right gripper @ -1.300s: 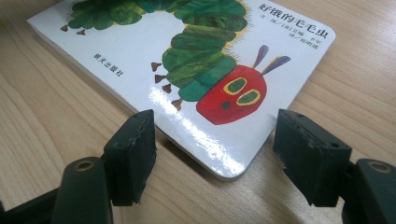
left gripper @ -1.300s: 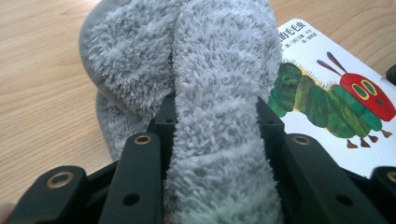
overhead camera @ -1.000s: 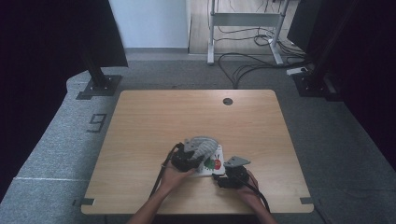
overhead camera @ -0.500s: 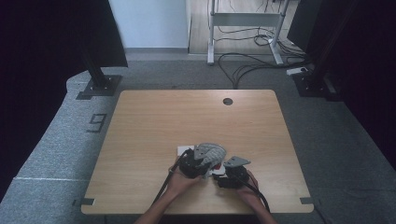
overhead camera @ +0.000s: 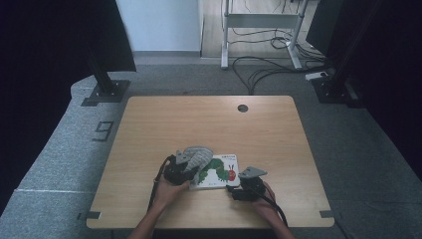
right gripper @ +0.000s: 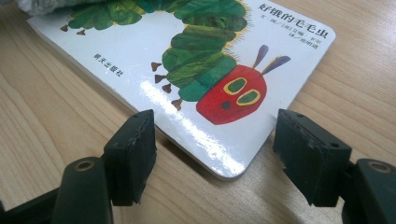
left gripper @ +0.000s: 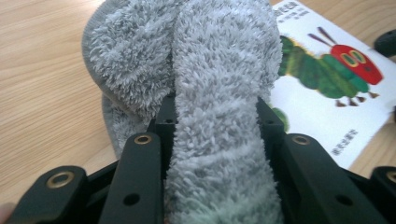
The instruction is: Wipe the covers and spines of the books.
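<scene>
Left tool (left gripper: 215, 154): we have it clamped on grey fluffy sock (left gripper: 219, 70), at 9 o'clock of picture book (overhead camera: 219, 172) on desk (overhead camera: 209, 124). Right tool (right gripper: 215, 154): agape, empty, straddling book's corner. Step: dragging sock off cover. Next: we judge, lay sock aside.

**Dim room, bright close-ups**

The high view is dim and a little soft — both side edges sink into near black, and only the wooden table (overhead camera: 209, 129) is lit evenly from above. The gripper views are brighter. A white glare streak lies on the glossy book (right gripper: 196, 112); the caterpillar picture looks slightly blurred behind the sharp grey cloth (left gripper: 210, 93).
</scene>
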